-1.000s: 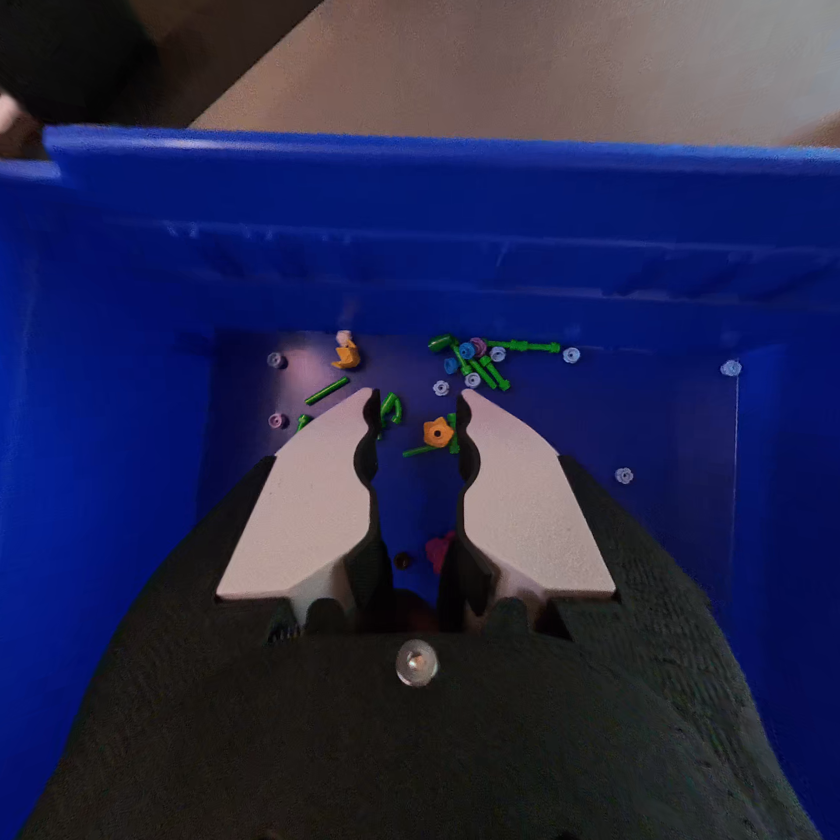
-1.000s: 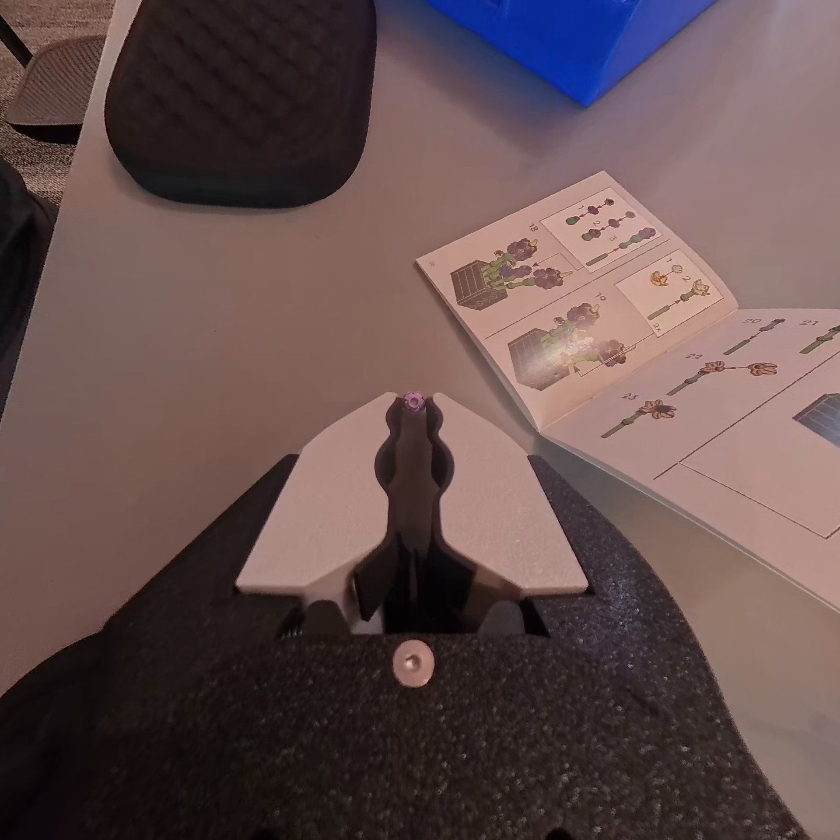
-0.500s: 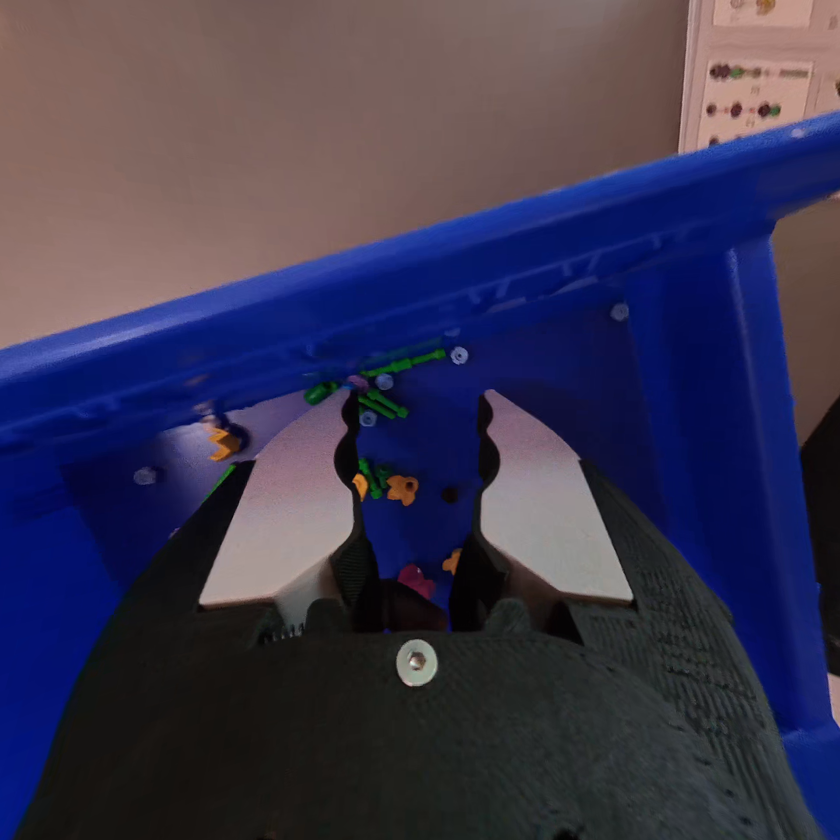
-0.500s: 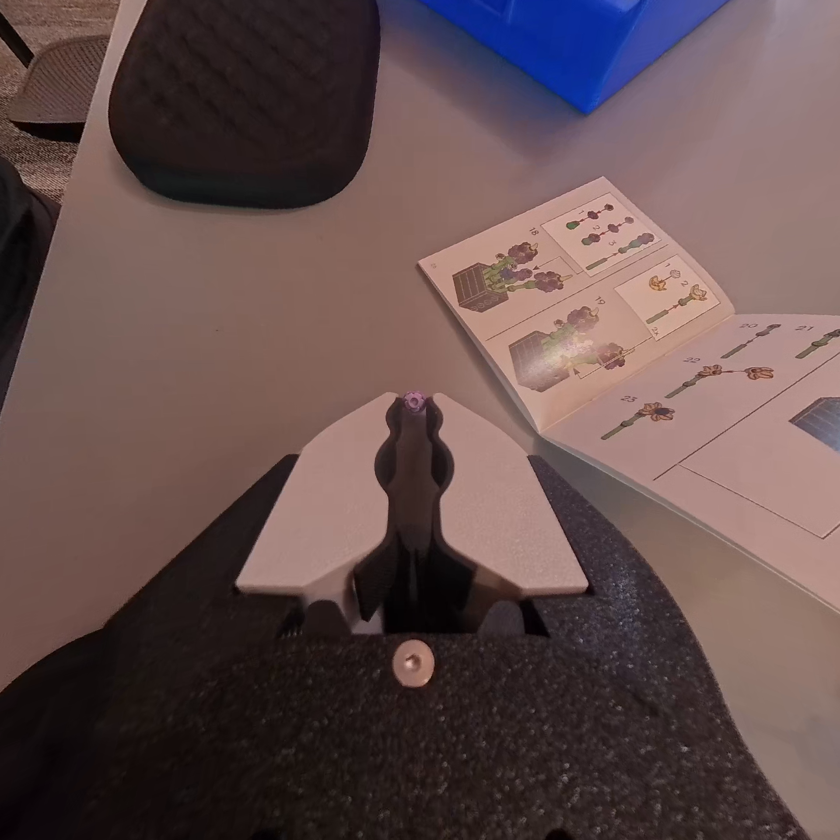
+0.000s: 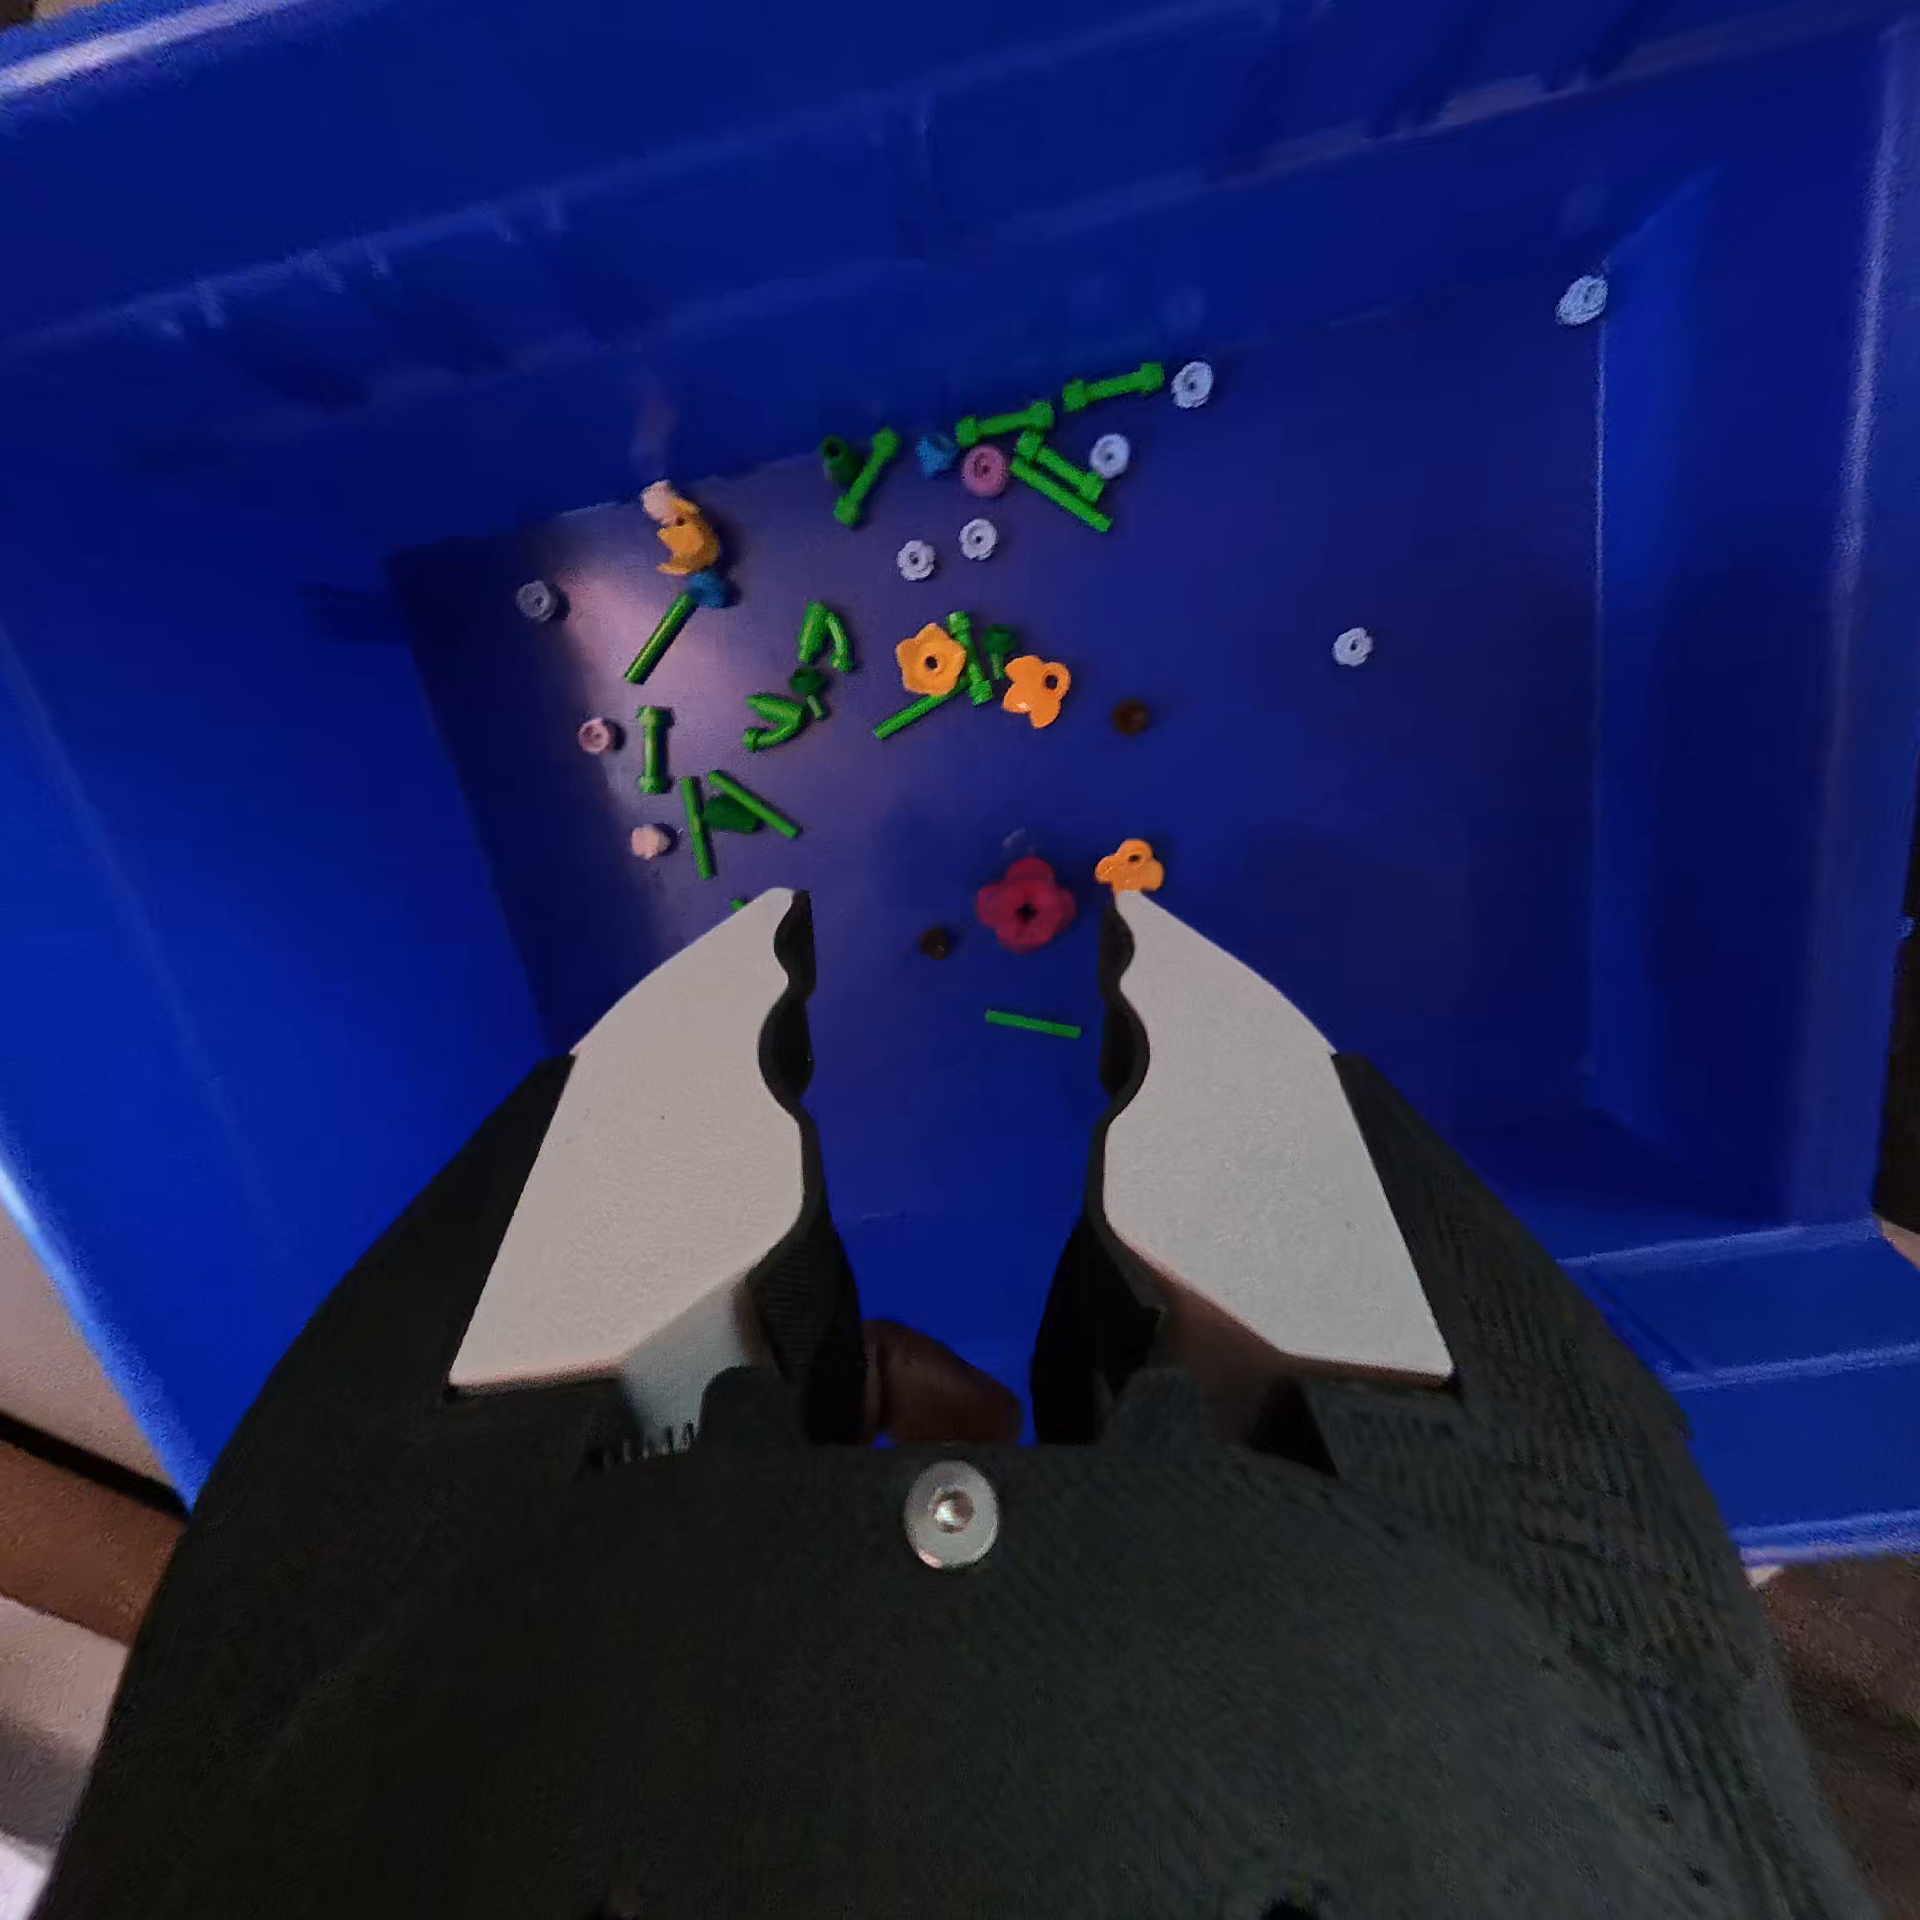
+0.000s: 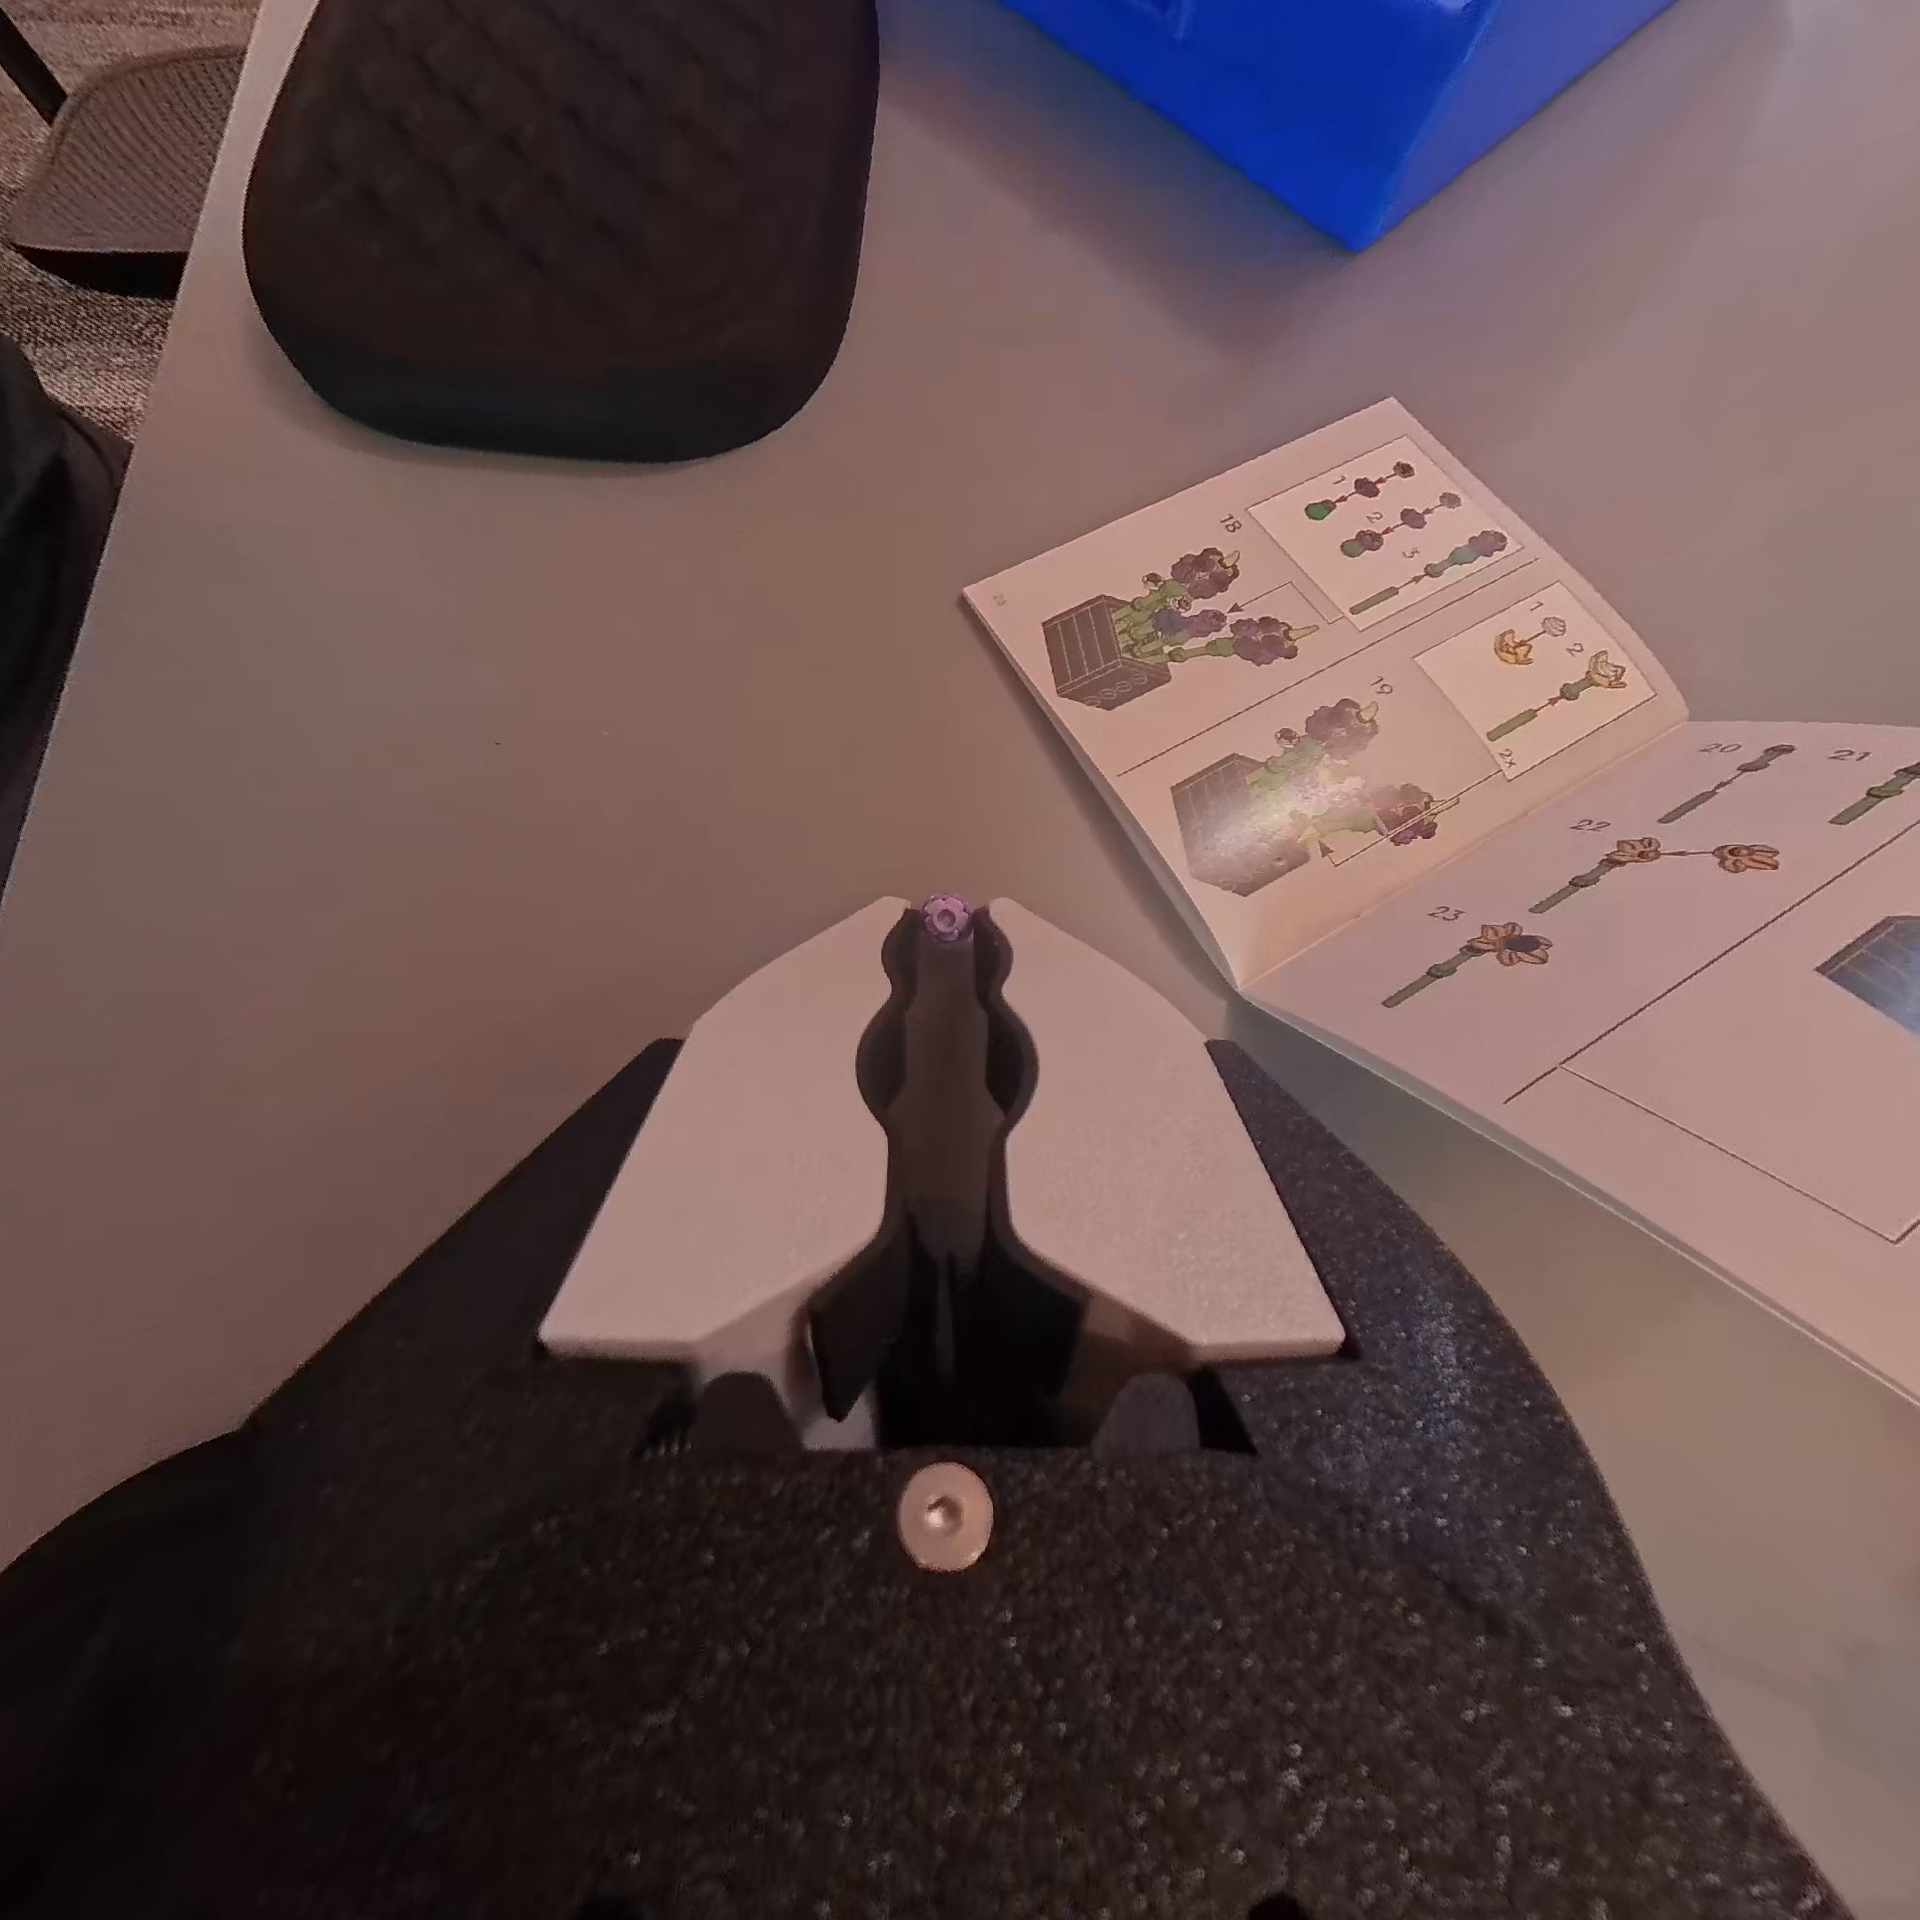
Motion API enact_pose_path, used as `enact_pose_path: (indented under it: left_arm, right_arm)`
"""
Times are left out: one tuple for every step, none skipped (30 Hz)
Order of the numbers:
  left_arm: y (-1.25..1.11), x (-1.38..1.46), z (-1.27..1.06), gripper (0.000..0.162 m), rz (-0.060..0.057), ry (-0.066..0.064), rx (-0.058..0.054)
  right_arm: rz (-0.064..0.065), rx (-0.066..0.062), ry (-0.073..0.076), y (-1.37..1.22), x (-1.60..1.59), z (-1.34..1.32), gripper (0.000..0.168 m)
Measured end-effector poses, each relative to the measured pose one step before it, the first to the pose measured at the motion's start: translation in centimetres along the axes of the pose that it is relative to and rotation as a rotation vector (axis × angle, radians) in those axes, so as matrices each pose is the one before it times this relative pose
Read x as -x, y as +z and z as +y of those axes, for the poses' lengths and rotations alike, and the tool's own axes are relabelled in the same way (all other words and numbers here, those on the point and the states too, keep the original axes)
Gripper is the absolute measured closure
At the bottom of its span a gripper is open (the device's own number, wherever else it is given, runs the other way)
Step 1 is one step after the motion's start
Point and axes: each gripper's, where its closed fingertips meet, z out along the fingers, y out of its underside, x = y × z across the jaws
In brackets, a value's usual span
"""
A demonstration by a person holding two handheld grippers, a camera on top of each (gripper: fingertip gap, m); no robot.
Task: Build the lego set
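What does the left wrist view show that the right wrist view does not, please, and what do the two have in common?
Only the left wrist view shows the inside of the blue bin: loose green stems, orange flower pieces, a dark red flower piece, and the left gripper above them with its jaws open and nothing between them.

Only the right wrist view shows the grey table, the open instruction booklet, a black pad, and the right gripper shut on a small purple piece.

Both show the blue bin, seen from outside in the right wrist view.
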Motion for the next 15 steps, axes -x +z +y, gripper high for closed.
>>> enact_pose_path:
  left_arm:
    - [-0.143, 0.416, 0.299, 0.110, -0.0069, -0.0057, 0.0047]
    - [0.001, 0.377, 0.243, 0.112, -0.0086, 0.0002, 0.0066]
    - [0.107, 0.297, 0.035, 0.115, -0.0084, 0.0024, -0.0012]
    - [0.202, 0.260, -0.296, 0.121, -0.0105, 0.0002, -0.0174]
    - [0.292, 0.205, -0.679, 0.127, -0.0104, -0.0075, -0.0367]
    - [0.384, 0.050, -0.942, 0.132, -0.0020, -0.0162, -0.0477]
    - [0.447, -0.070, -1.031, 0.134, 0.0045, -0.0226, -0.0484]
    - [0.520, -0.057, -0.977, 0.136, 0.0037, -0.0261, -0.0435]
    - [0.557, -0.048, -0.830, 0.138, 0.0044, -0.0232, -0.0331]
    - [0.569, -0.040, -0.645, 0.139, 0.0065, -0.0177, -0.0209]
    - [0.548, 0.082, -0.475, 0.139, 0.0016, -0.0159, -0.0108]
    - [0.501, 0.222, -0.320, 0.139, -0.0047, -0.0168, -0.0030]
    - [0.451, 0.204, -0.210, 0.139, -0.0019, -0.0166, 0.0035]
    - [0.400, 0.098, -0.112, 0.139, 0.0057, -0.0136, 0.0082]
    - [0.346, -0.007, -0.072, 0.139, 0.0112, -0.0108, 0.0094]
  right_arm:
    - [0.0008, -0.0021, 0.0020, -0.020, -0.026, -0.023, 0.158]
    - [0.0003, -0.0012, 0.0023, -0.013, -0.022, -0.009, 0.158]
    - [-0.0005, 0.0000, 0.0022, 0.002, -0.014, 0.001, 0.158]
    - [0.0000, 0.0009, 0.0018, 0.008, -0.027, 0.016, 0.158]
    - [0.0003, 0.0016, 0.0009, 0.015, -0.007, 0.026, 0.158]
    - [0.0011, 0.0028, 0.0005, 0.022, -0.034, 0.054, 0.158]
    - [0.0002, 0.0027, 0.0011, 0.016, -0.018, 0.046, 0.158]
    - [0.0003, 0.0017, 0.0012, 0.017, -0.019, 0.025, 0.158]
    - [0.0003, 0.0004, 0.0010, 0.007, -0.009, 0.011, 0.158]
    - [0.0006, -0.0007, 0.0004, -0.012, -0.009, -0.008, 0.158]
    - [0.0013, -0.0015, -0.0004, -0.013, -0.019, -0.013, 0.158]
    - [0.0013, -0.0016, -0.0010, -0.011, -0.001, -0.016, 0.158]
    - [0.0010, -0.0009, -0.0008, -0.013, -0.009, -0.009, 0.158]
    - [0.0005, -0.0006, -0.0004, -0.012, 0.009, -0.009, 0.158]
    - [0.0000, -0.0006, -0.0005, -0.002, 0.002, -0.003, 0.158]
